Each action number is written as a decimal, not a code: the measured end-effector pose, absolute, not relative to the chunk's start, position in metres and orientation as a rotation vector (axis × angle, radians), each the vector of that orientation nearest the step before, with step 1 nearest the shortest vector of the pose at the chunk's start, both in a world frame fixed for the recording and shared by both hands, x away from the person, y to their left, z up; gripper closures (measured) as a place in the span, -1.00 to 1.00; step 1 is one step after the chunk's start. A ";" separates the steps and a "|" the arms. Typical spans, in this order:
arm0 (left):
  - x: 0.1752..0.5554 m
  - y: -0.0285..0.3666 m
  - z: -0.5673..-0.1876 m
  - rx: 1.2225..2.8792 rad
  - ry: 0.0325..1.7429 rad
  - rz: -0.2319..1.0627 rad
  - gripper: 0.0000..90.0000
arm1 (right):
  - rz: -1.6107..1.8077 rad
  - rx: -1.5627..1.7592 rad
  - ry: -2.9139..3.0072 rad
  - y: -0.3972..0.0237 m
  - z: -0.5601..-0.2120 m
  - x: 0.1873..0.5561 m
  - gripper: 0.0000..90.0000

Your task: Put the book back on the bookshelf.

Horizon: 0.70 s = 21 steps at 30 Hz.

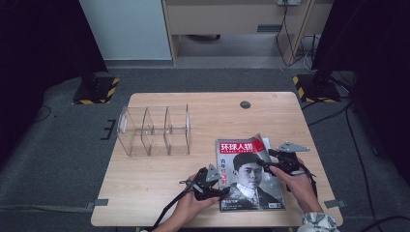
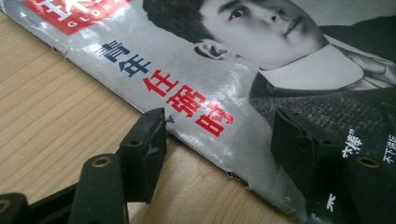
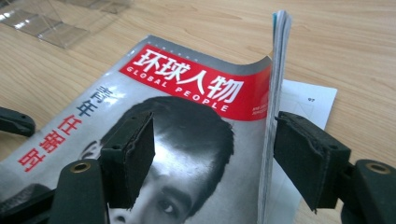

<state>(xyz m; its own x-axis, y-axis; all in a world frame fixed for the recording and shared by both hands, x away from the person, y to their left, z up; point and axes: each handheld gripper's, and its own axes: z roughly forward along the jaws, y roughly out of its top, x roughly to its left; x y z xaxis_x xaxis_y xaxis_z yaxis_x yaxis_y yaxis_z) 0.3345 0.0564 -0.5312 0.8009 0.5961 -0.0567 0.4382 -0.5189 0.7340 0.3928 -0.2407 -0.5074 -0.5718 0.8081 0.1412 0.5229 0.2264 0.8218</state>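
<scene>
A magazine (image 1: 249, 175) lies cover-up near the front right corner of the counter (image 1: 159, 179), with a clear acrylic divider rack (image 1: 153, 129) standing well apart toward the rear left. My left hand-held gripper (image 1: 216, 185) sits at the magazine's left edge, jaws released and straddling that edge, one pad on the bare wood side and one over the cover, neither pressing. My right hand-held gripper (image 1: 267, 163) is at the right edge, where the cover and a sheaf of pages are lifted upright between the jaws; the jaws are parted and the pads do not yet clamp the paper.

I judge the magazine light, limp and glossy: it will sag and slip if pinched by few pages, and the worn edge may tear. The best hold is probably across the whole thickness near the spine.

The right gripper view shows the raised page edge (image 3: 275, 107) and a loose white sheet (image 3: 303, 109) beneath. The left gripper view shows the frayed edge (image 2: 205, 149) up close. The high view gives the overall layout.
</scene>
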 end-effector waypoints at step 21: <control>0.351 0.062 -0.534 2.144 0.807 0.265 -0.11 | 1.158 1.311 2.200 -0.242 -0.519 0.404 -0.36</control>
